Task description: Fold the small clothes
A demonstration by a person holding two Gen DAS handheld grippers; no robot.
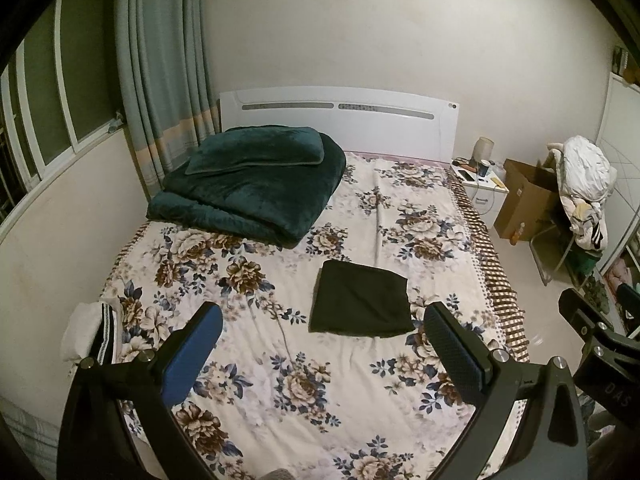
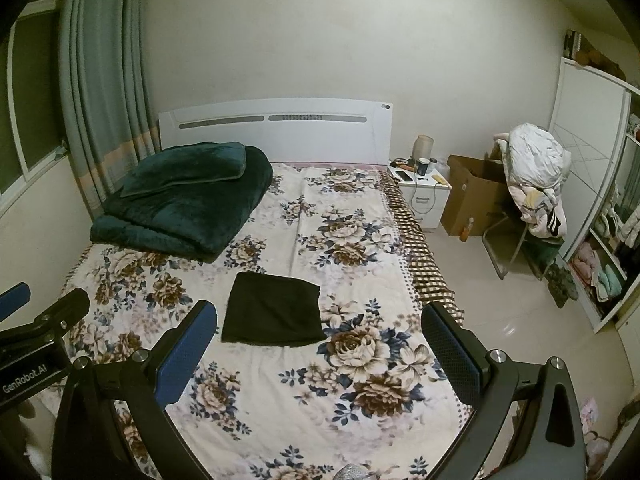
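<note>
Folded black garment (image 1: 362,302) at frame centre; left gripper (image 1: 322,354) and right gripper (image 2: 320,354) wide open, empty; next: white clothes (image 1: 90,330), lower left, pinched by one edge.

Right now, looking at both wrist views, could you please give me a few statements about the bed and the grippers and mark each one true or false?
1. The black garment lies folded flat on the floral sheet. True.
2. The left gripper is shut on the black garment. False: its jaws stand wide open and hold nothing.
3. A dark green blanket sits near the headboard. True.
4. The right gripper is open and empty. True.
5. The cardboard box stands on the bed. False: it stands on the floor beside the nightstand.
</note>
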